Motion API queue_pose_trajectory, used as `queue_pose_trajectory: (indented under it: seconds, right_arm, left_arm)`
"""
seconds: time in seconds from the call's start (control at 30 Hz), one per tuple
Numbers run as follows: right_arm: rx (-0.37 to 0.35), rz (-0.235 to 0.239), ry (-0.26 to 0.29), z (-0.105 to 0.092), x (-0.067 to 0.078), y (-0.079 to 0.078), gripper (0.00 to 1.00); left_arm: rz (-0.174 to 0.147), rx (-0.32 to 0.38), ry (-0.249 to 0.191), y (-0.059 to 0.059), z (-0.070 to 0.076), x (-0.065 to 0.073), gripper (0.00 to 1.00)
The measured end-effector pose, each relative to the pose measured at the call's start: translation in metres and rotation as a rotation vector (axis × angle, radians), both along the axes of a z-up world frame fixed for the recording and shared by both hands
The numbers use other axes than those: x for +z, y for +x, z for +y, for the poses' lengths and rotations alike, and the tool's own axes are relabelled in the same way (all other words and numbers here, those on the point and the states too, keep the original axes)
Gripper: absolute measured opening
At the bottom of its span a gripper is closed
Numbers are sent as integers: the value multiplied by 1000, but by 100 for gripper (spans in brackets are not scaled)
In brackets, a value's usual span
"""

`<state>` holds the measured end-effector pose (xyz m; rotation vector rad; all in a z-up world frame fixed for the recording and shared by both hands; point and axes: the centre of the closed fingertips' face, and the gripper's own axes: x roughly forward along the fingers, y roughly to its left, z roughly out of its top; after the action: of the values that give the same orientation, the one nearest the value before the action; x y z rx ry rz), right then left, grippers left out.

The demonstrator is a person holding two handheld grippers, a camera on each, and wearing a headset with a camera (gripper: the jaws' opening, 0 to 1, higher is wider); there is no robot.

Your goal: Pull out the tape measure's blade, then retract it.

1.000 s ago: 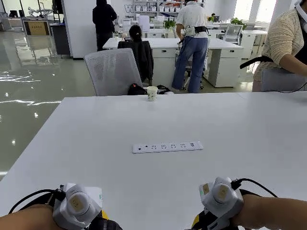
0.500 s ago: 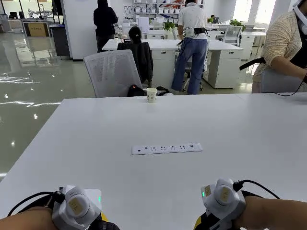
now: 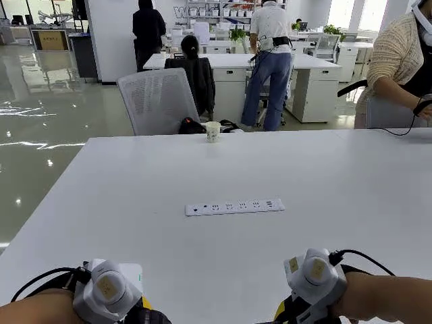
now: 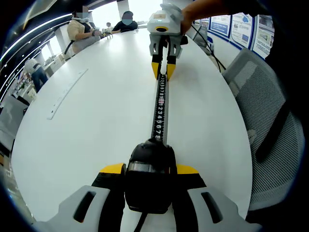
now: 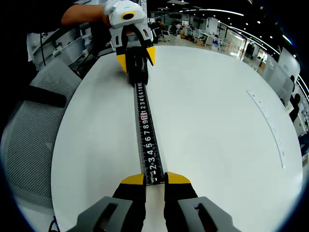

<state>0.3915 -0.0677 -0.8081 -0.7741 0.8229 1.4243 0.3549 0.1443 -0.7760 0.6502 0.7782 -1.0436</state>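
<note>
- The desk is white, with a white power strip lying flat near its middle, well apart from both claws
- A paper cup stands upright at the far edge of the desk; a grey mesh chair stands just behind that edge
- A person in a cream knitted top stands by the far right corner of the desk; other people are at the desks further back
- The black tape measure case sits at the near left edge of the desk, between the jaws of the left claw
- The left claw's jaws are closed against both sides of the case, yellow tips flanking it
- The blade is drawn out and runs straight along the near edge of the desk, low over the surface, numbers facing up
- The right claw has its jaws closed to a narrow gap, pinching the free end of the blade between the yellow tips
- The two claws face each other along the blade, well apart
</note>
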Motion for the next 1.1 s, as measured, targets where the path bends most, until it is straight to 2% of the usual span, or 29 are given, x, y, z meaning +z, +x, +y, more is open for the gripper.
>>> queue_pose_trajectory:
  seconds: [1.1]
  right_arm:
    - [-15, 1, -16, -19, -1, 2, 10]
  left_arm:
    - [0, 5, 2, 0, 0, -1, 32]
